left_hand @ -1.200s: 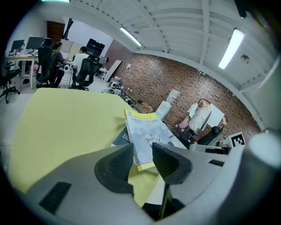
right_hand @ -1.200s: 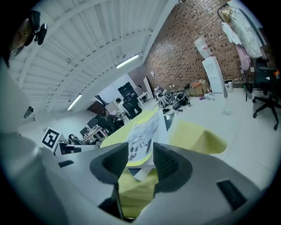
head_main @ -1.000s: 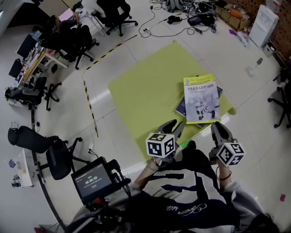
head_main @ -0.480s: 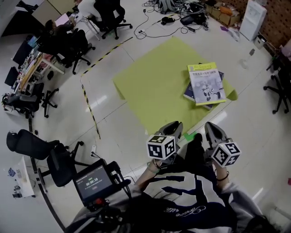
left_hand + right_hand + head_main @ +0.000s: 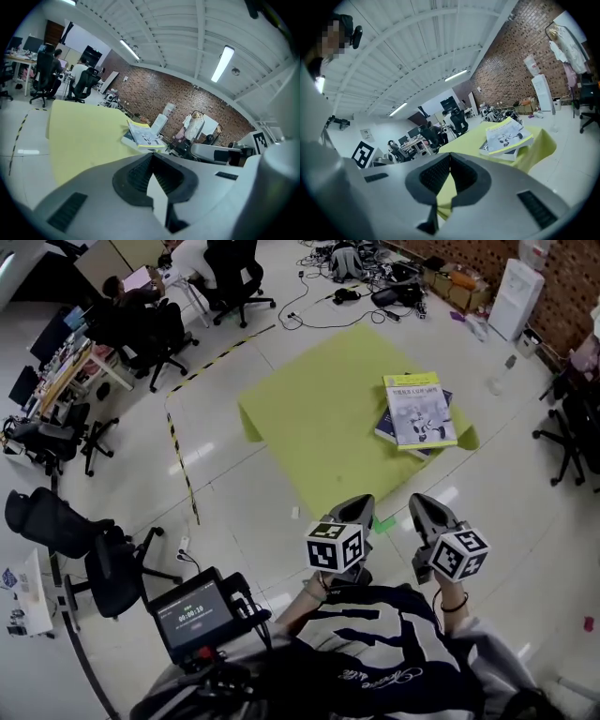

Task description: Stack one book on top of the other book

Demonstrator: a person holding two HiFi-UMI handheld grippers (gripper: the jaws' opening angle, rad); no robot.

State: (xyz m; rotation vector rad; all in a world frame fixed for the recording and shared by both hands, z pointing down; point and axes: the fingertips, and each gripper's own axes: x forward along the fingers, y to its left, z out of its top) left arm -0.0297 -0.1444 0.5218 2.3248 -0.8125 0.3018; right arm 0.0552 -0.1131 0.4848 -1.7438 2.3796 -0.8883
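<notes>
A yellow-covered book (image 5: 419, 410) lies on top of a dark blue book (image 5: 386, 430) near the right corner of the yellow-green table (image 5: 319, 418). The same stack shows in the left gripper view (image 5: 142, 136) and in the right gripper view (image 5: 506, 138). My left gripper (image 5: 362, 507) and right gripper (image 5: 418, 505) are held close to my body, well short of the table. Both have their jaws shut with nothing between them. The left gripper's tips (image 5: 151, 157) and the right gripper's tips (image 5: 450, 158) meet in their own views.
Office chairs (image 5: 150, 329) and desks with seated people stand at the far left. Cables and bags (image 5: 375, 277) lie on the floor beyond the table. A white cabinet (image 5: 516, 296) stands at the far right, and a screen (image 5: 192, 615) hangs at my left hip.
Both grippers have drawn back from the table toward my body. The book stack has stayed in place on the table and now looks farther away.
</notes>
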